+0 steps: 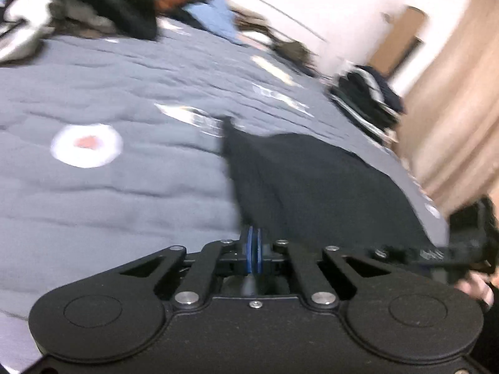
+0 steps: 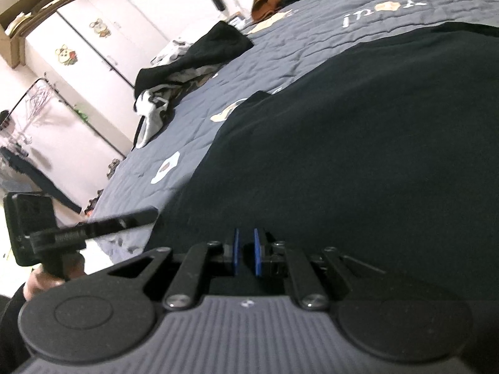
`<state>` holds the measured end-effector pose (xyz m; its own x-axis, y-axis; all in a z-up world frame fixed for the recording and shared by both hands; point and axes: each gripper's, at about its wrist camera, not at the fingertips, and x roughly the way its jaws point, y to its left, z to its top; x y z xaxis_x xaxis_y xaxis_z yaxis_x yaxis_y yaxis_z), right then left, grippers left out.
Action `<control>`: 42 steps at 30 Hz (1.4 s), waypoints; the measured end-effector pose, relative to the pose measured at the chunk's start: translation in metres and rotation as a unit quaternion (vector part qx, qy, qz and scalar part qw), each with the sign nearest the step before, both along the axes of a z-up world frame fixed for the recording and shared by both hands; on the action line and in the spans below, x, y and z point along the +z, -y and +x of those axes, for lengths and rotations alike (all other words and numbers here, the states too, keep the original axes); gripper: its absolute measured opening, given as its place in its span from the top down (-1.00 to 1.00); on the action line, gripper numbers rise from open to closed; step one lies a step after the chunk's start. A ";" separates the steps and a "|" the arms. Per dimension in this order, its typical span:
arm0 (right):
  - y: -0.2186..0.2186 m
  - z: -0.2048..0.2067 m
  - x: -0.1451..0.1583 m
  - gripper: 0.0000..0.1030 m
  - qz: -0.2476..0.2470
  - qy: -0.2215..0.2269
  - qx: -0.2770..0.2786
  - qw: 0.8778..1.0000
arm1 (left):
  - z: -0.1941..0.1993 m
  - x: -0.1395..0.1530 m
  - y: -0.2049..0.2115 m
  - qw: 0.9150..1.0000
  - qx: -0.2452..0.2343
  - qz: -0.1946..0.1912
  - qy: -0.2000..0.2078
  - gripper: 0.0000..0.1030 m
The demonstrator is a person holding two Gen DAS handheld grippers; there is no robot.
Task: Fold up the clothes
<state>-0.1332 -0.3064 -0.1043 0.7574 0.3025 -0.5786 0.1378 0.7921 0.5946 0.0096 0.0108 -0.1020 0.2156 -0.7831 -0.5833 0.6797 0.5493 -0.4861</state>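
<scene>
On my left wrist view, which is motion-blurred, I see the grey-blue quilted bedspread [image 1: 109,171] filling most of the frame, with a white round patch with a red centre [image 1: 86,145] stitched on it at left. At the far edge lies a heap of unfolded clothes in black, white and light blue [image 1: 103,12]. Further right, near the bed's far corner, sits a stack of dark garments with white stripes [image 1: 368,99]. The black fabric garment [image 1: 312,187] lies on the bedspread right of centre, its long axis running from my left gripper [image 1: 254,249] away toward the far side, narrowing to a raised corner. My left gripper's blue pads [image 1: 249,249] are pressed nearly together at the garment's near edge; I judge it clamped on the cloth. At far right I see the other black tool and a hand [image 1: 477,286].

On my right wrist view, open brown cardboard boxes [image 2: 34,3] sit atop a white wardrobe [image 2: 93,46] at upper left; flat pale items show inside, though I cannot tell what. The black garment [image 2: 358,155] spreads flat over the bedspread [image 2: 193,118], stretching from the near edge toward the upper right. My right gripper [image 2: 246,251] has a small gap between its pads, with dark cloth beneath; I cannot tell whether it grips anything.
</scene>
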 end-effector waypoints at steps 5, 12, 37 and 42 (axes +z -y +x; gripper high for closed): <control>0.008 -0.009 0.002 0.82 0.000 0.002 -0.008 1.000 | 0.013 0.010 -0.016 0.998 0.057 -0.022 0.002 0.90; 0.025 -0.030 0.014 0.82 -0.006 0.022 -0.024 0.999 | 0.013 0.027 0.023 0.996 0.067 -0.042 0.050 0.00; 0.125 -0.095 0.027 0.18 -0.052 0.039 -0.135 0.989 | 0.077 -0.005 0.141 0.992 0.111 0.032 0.053 0.06; 0.134 -0.105 0.022 0.16 -0.051 0.034 -0.144 0.988 | 0.086 -0.014 0.155 0.993 0.106 0.043 0.023 0.54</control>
<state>-0.2381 -0.4404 -0.0823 0.8415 0.0114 -0.5401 0.3291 0.7821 0.5292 0.0959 -0.1446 -0.1158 0.3987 -0.6656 -0.6310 0.5653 0.7201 -0.4024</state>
